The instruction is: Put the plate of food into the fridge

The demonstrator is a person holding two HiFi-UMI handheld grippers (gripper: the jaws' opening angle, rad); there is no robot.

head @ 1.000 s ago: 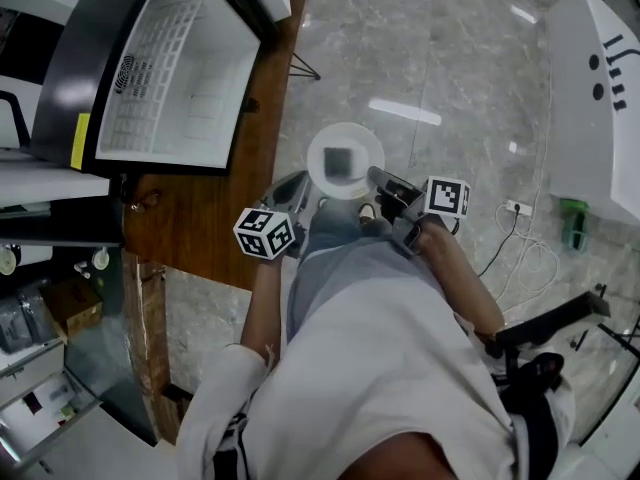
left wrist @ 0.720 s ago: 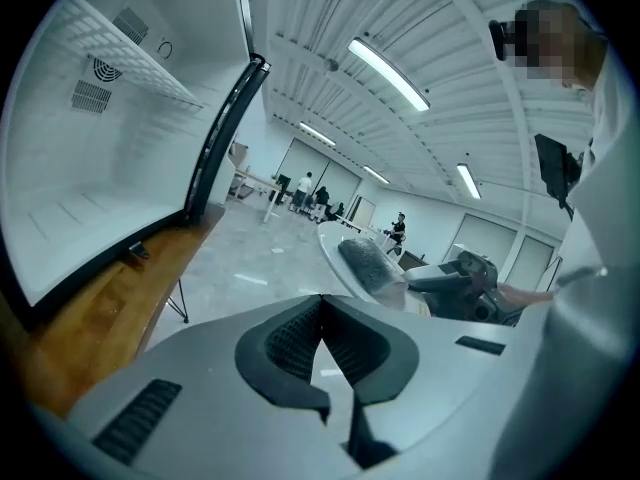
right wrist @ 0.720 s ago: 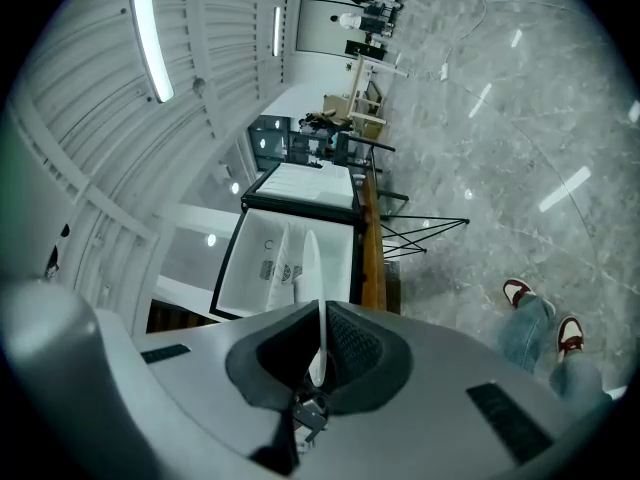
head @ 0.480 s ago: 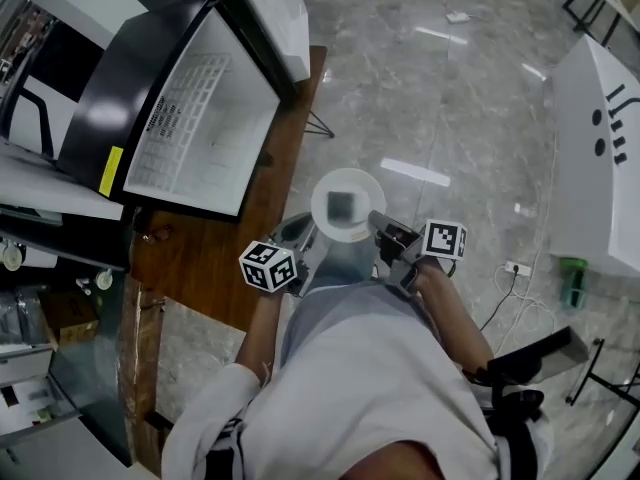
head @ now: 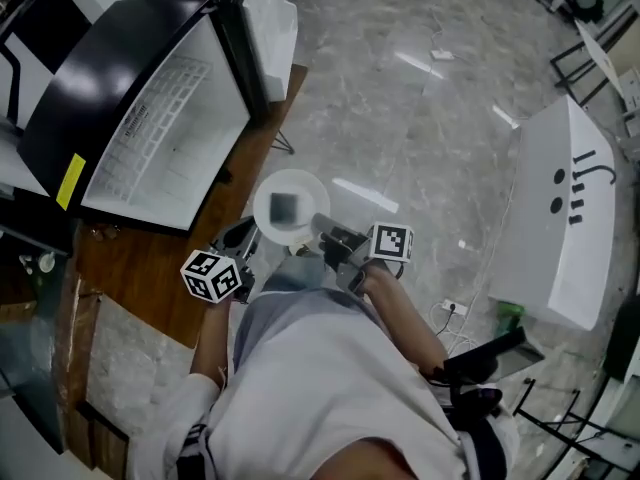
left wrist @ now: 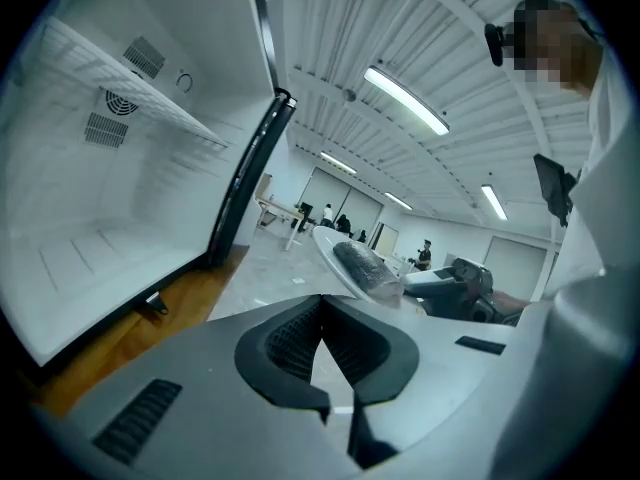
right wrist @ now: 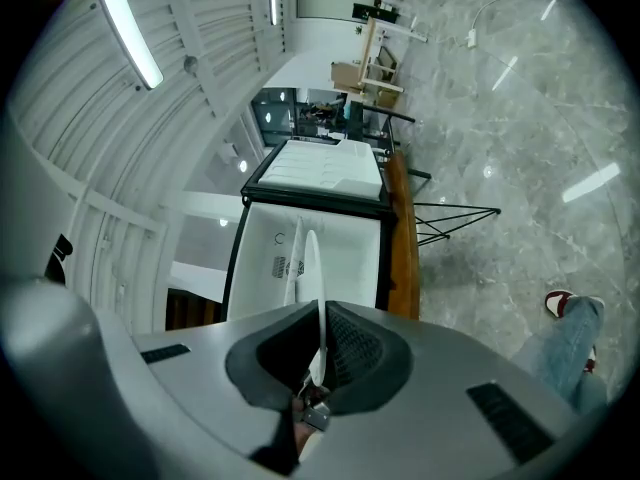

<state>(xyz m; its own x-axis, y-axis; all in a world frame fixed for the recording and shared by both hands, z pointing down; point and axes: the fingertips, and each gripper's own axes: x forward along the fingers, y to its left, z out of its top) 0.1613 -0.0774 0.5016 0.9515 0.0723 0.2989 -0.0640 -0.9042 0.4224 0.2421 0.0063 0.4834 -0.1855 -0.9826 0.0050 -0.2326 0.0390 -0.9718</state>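
Observation:
A white plate carries a dark, wrapped piece of food. My right gripper is shut on its near rim and holds it over the floor, just right of the open fridge. In the right gripper view the plate stands edge-on between the pads of the right gripper, with the white fridge interior straight ahead. My left gripper hangs beside the plate, shut and empty. In its own view the left gripper sees the plate, the food and the fridge interior.
The fridge stands on a wooden table with its door swung open at the back. Black stand legs reach onto the marble floor. A white cabinet, cables and a green bottle lie to the right.
The head view has swung and the plate, still in my right gripper, has come nearer the fridge opening. My left gripper has kept its place beside it.

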